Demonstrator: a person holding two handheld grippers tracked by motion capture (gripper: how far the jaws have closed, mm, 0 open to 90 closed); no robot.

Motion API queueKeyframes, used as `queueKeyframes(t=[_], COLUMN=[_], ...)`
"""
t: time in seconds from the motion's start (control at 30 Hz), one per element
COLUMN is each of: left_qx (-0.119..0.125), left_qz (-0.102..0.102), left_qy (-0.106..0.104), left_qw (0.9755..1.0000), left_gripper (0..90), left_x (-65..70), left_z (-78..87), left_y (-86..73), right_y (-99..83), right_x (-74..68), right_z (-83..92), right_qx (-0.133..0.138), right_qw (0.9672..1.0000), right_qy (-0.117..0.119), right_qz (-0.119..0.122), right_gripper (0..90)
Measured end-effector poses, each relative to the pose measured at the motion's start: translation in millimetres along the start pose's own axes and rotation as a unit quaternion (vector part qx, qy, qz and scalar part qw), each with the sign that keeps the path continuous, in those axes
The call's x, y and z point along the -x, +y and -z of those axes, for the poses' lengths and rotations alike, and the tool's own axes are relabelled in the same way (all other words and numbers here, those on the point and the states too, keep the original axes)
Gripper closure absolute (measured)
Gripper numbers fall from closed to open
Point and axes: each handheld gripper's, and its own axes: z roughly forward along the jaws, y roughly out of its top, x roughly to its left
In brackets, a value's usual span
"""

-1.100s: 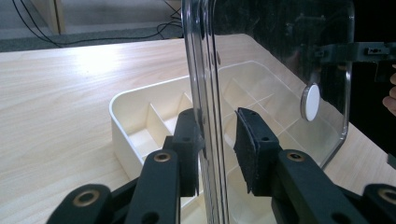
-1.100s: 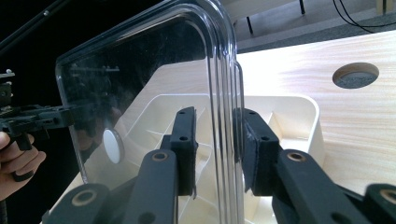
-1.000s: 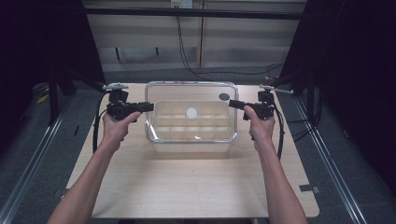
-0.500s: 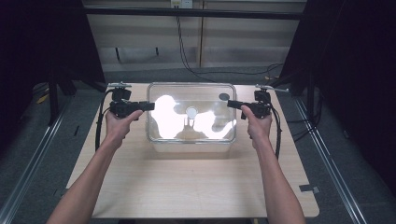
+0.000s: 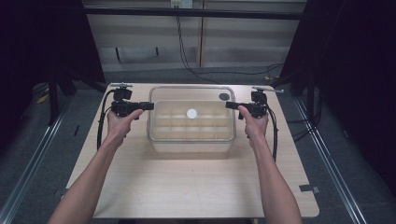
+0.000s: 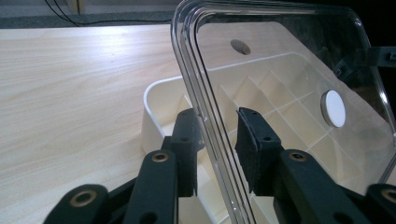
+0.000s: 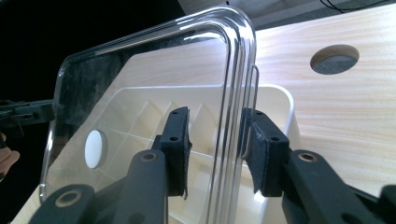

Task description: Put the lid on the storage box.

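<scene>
A clear plastic lid (image 5: 187, 95) with a white round disc (image 5: 192, 113) lies level over a cream box (image 5: 191, 145) of several compartments, at the middle of the table. My left gripper (image 5: 150, 106) is on the lid's left edge. In the left gripper view both pads press the lid's rim (image 6: 210, 116), and my jaws (image 6: 217, 135) have just closed a little further. My right gripper (image 5: 228, 105) straddles the right edge. Its jaws (image 7: 215, 135) have just been opening: one pad (image 7: 180, 135) stands off the lid (image 7: 154, 93), and the rim is still between them.
The wooden table (image 5: 196, 186) has a round hole (image 5: 224, 96) at the back right, behind the box. Cables trail from both grippers along the table's sides. Dark frame rails and floor surround the table.
Both hands have sunk a little with the lid, which now sits lower over the box. The bright glare on the lid half a second ago is gone.
</scene>
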Motion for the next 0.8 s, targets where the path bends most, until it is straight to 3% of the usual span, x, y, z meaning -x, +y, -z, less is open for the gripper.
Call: queueKeyframes(t=[0.5,0.57,0.8], left_qx=[-0.017,-0.020,-0.024], left_qz=[0.024,0.027,0.038], left_qy=[-0.007,-0.004,-0.011], left_qw=[0.9995,0.9994,0.9989], left_gripper=[64.0,63.0,61.9], left_x=[-10.3,-8.4,-13.1], left_z=[-18.5,-20.8,-26.5], left_y=[-6.4,-6.7,-10.1], right_y=[-4.9,-6.2,-8.6], right_x=[8.3,7.7,9.6], right_z=[-14.7,-18.5,-22.7], right_qx=[-0.020,-0.022,-0.029], right_qw=[0.9995,0.9990,0.9984], right_qy=[-0.023,-0.039,-0.049], right_qz=[-0.004,0.002,-0.001], right_gripper=[56.9,53.2,51.8])
